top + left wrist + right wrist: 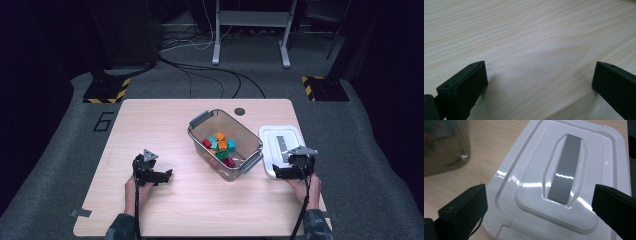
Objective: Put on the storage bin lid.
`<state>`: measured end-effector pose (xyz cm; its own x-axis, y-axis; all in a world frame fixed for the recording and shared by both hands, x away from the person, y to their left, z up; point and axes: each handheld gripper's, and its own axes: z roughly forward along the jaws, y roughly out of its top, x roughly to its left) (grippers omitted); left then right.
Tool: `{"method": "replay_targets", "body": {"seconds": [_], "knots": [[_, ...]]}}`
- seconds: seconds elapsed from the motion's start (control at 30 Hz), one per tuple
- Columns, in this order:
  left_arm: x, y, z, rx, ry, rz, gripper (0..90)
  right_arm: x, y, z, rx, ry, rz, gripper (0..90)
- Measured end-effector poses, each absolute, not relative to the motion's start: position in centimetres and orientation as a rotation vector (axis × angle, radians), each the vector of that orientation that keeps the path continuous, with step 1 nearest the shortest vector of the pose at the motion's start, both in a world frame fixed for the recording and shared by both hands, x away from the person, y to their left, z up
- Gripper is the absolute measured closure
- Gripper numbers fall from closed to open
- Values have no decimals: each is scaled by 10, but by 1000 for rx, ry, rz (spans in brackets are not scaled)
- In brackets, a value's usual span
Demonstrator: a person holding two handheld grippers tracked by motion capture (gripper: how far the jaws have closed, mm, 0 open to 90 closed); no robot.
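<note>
Grippers, left point(161, 176) and right point(289, 172), gape over pale wooden table point(150, 125) on grey carpet point(60, 165).

Probably a lab: hazard-taped stand bases point(106, 91), floor cables point(210, 70), numbered table point(150, 120).

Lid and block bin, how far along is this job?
Done: the colored blocks sit in the clear bin. In hand: the right claw, open, hangs over the white lid lying beside the bin; the left claw is open over bare table. Left: grasp the lid, probably close the bin.
</note>
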<state>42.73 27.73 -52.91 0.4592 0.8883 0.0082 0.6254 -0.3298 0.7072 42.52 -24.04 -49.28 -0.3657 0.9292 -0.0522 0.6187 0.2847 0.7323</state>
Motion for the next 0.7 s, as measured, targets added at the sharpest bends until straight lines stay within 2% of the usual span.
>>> {"method": "replay_targets", "body": {"seconds": [0.33,0.53,0.7], "knots": [[427,277,-529,2071,1255,530,0,458,-247,-490,1462,2061,868,16],[428,277,-529,2060,1259,532,0,477,-245,-495,1499,2032,832,247],[428,277,-529,2060,1260,533,0,490,-245,-500,1538,1979,793,374]]}}
